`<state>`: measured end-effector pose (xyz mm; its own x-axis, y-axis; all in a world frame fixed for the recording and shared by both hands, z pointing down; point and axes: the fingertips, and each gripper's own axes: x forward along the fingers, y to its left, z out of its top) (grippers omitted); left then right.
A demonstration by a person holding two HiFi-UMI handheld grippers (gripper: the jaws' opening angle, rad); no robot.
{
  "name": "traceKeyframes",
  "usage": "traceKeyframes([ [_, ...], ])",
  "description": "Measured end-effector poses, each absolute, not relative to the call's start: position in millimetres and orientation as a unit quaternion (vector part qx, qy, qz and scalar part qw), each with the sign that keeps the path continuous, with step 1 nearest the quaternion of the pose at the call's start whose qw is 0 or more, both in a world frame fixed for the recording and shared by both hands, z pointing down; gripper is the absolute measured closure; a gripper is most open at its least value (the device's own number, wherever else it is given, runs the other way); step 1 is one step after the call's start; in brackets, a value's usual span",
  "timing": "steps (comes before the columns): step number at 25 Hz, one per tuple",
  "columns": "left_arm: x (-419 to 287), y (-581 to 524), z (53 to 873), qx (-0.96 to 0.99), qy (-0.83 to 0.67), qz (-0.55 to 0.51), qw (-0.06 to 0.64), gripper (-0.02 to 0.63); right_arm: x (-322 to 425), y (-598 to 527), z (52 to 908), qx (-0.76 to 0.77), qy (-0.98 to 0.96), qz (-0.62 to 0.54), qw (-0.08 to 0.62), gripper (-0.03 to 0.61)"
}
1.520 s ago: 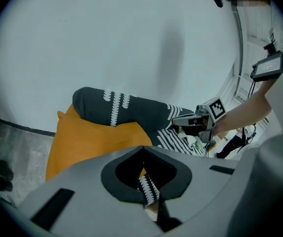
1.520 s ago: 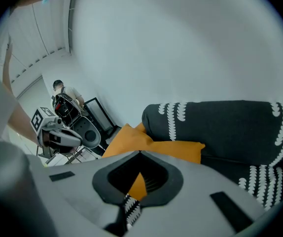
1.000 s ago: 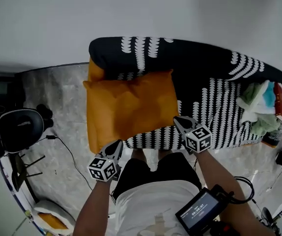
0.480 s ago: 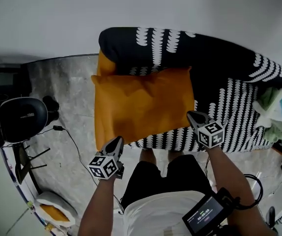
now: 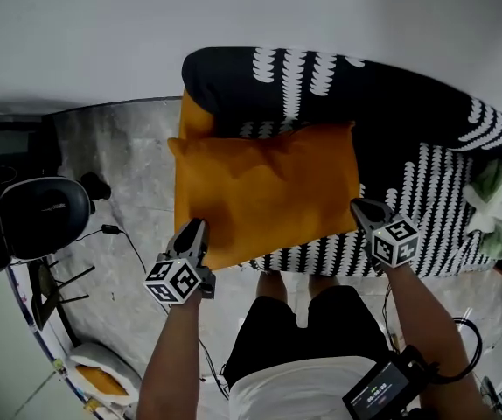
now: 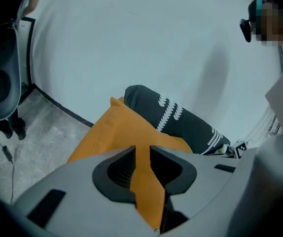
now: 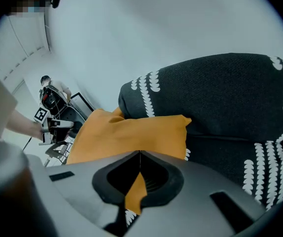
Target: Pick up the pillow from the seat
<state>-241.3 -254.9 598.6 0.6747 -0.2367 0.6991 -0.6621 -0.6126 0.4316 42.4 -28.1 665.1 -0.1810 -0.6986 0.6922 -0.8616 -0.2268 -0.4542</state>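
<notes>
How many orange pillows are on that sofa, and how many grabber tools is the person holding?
Orange pillows: 2, the large pillow and a second pillow behind it.
Grippers: 2, right gripper shut on the large pillow; left gripper, jaws opening, pillow edge between them.
Total: 4.

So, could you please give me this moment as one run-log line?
left hand-held gripper: jaws opening, pillow edge between | right hand-held gripper: shut on pillow corner | pillow: over seat

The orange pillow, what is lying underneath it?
Under the orange pillow lies the black-and-white patterned seat; one end overhangs the grey floor. A second orange cushion peeks out behind. Anything else beneath is covered.
</notes>
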Motion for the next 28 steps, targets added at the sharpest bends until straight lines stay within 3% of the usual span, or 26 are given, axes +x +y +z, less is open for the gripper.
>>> traceKeyframes([
  [5,-232.3,-281.8,609.3,0.844,-0.269,0.335,0.322,0.403,64.1,-34.1,680.4,0.649,-0.591,0.478,0.038,0.547],
  [7,-234.0,-281.6,616.6,0.836,-0.261,0.352,0.33,0.327,68.7,-35.5,690.9,0.641,-0.581,0.502,0.01,0.382],
  [8,-234.9,-279.7,621.0,0.831,-0.254,0.36,0.341,0.281,71.2,-36.9,696.6,0.636,-0.577,0.512,-0.002,0.348],
  [11,-238.5,-270.3,634.1,0.815,-0.225,0.384,0.371,0.184,83.4,-40.7,712.8,0.63,-0.562,0.535,-0.034,0.287],
  [17,-252.0,-264.8,652.1,0.79,-0.198,0.419,0.401,0.069,89.9,-33.2,747.9,0.603,-0.51,0.609,-0.075,0.146],
  [22,-258.6,-259.7,661.4,0.772,-0.168,0.426,0.44,0.04,81.2,-41.4,760.8,0.567,-0.514,0.637,-0.096,0.081],
  [28,-250.7,-262.4,673.2,0.768,-0.153,0.434,0.446,0.04,76.6,-52.5,775.6,0.528,-0.537,0.653,-0.082,0.064],
])
